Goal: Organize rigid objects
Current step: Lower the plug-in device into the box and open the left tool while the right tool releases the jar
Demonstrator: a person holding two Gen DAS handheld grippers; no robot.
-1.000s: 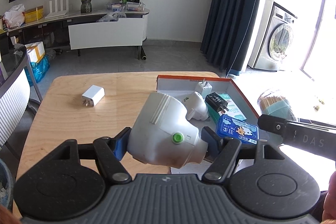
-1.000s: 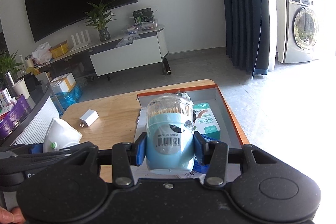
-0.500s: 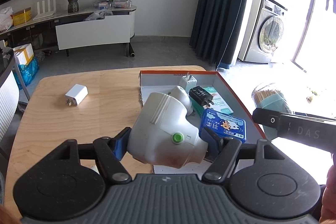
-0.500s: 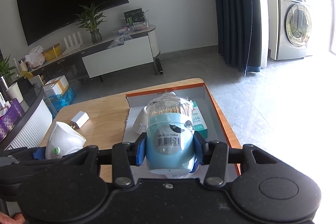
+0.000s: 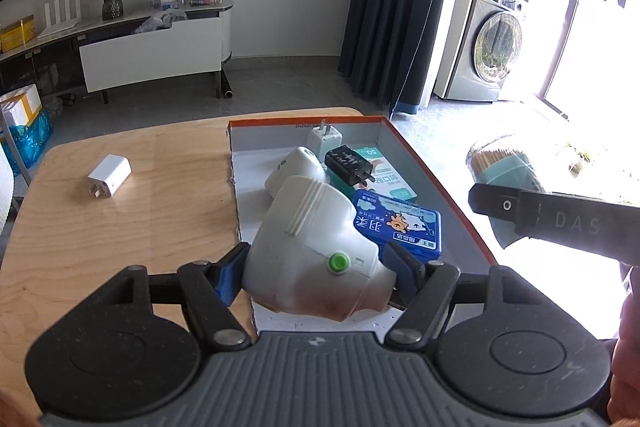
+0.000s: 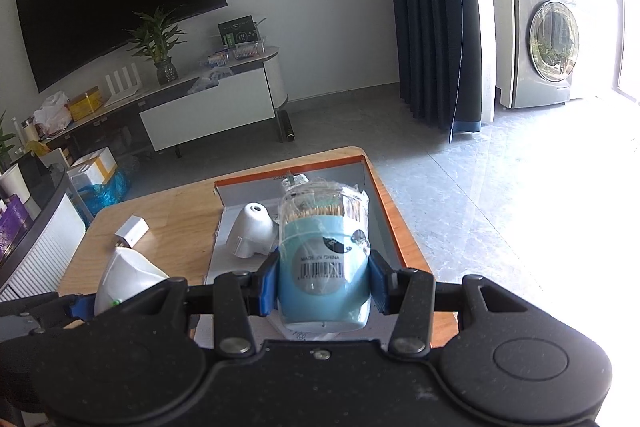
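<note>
My left gripper [image 5: 318, 277] is shut on a white funnel-shaped device with a green button [image 5: 316, 251], held over the near left part of the orange-rimmed box [image 5: 436, 183]. My right gripper [image 6: 323, 283] is shut on a light blue toothpick jar [image 6: 323, 267] with a clear lid, above the box's near right side. The jar [image 5: 500, 167] and a right finger [image 5: 552, 223] also show at the right of the left wrist view. The white device [image 6: 128, 279] shows at lower left of the right wrist view.
Inside the box lie a second white funnel-shaped device [image 5: 298, 167], a black charger [image 5: 348, 165], a white plug [image 5: 324, 139], a teal carton [image 5: 390, 179] and a blue tin [image 5: 400, 227]. A white charger [image 5: 109, 181] lies on the wooden table [image 5: 120, 227] to the left.
Both grippers have shifted towards and over the box with their loads; the box now lies more directly beneath them. Neither grip has changed.
</note>
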